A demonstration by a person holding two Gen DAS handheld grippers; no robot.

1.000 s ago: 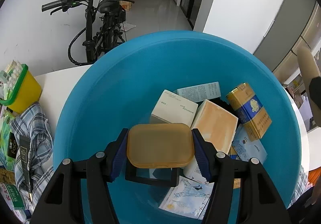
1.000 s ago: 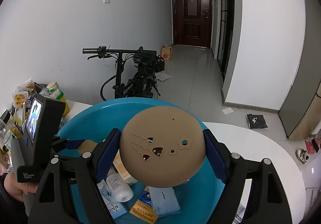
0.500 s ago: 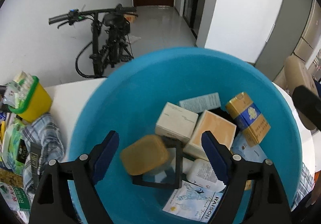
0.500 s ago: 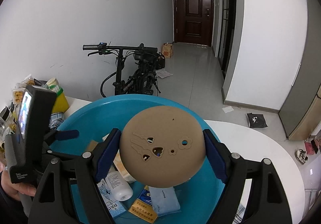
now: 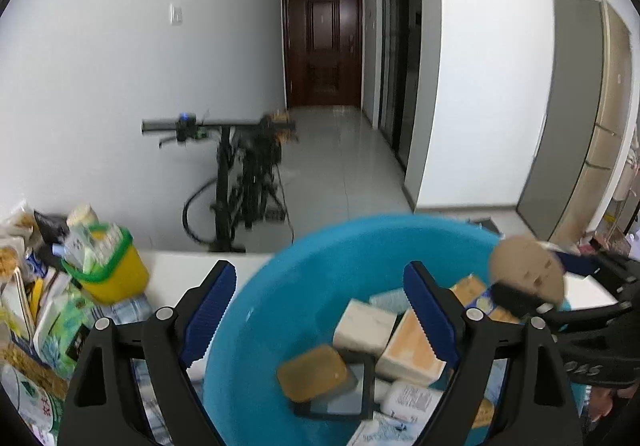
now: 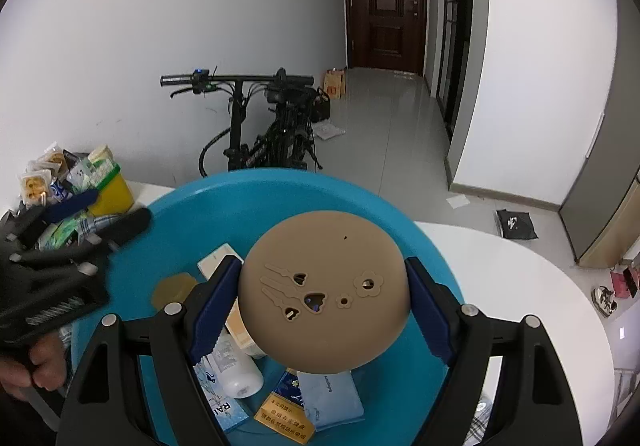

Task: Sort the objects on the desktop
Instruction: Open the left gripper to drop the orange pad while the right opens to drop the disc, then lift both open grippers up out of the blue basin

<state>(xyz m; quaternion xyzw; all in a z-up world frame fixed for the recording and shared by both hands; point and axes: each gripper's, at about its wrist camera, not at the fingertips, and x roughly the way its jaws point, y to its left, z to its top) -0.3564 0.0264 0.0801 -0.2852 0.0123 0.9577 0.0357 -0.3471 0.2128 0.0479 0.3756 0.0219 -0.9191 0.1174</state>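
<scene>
White walls and a grey tiled corridor ending at a dark door (image 6: pixel 384 6) are forming the background, with a bicycle (image 6: pixel 260 126) leaning by the wall behind a white tabletop (image 6: pixel 520 286). On that tabletop a blue basin (image 6: pixel 256 206) is holding the sorted goods: cartons, a white bottle (image 6: pixel 236 366), a gold cigarette pack (image 6: pixel 284 418) and an amber soap-like bar (image 5: pixel 312 372), which is lying loose on a black-framed item among the cartons. The left gripper (image 5: pixel 320 310) is hanging over the basin's near side; its jaws have just been opening and are standing wide, with nothing between them. The right gripper (image 6: pixel 324 298) is clamping a round tan disc (image 6: pixel 324 286) by its edges, holding it tilted above the basin's contents. A yellow bin (image 5: pixel 112 278) stuffed with packets is standing at the far left beside a checked cloth (image 5: pixel 120 310).

The step in hand appears to be depositing the disc. To do it well, the right gripper should be lowering the disc toward a flat patch of cartons before spreading its jaws, since a round, rigid piece dropped on edge is likely to roll or slide toward the rim. The left gripper is probably best kept clear of the basin's centre, so that the two tools are not colliding over the pile.
</scene>
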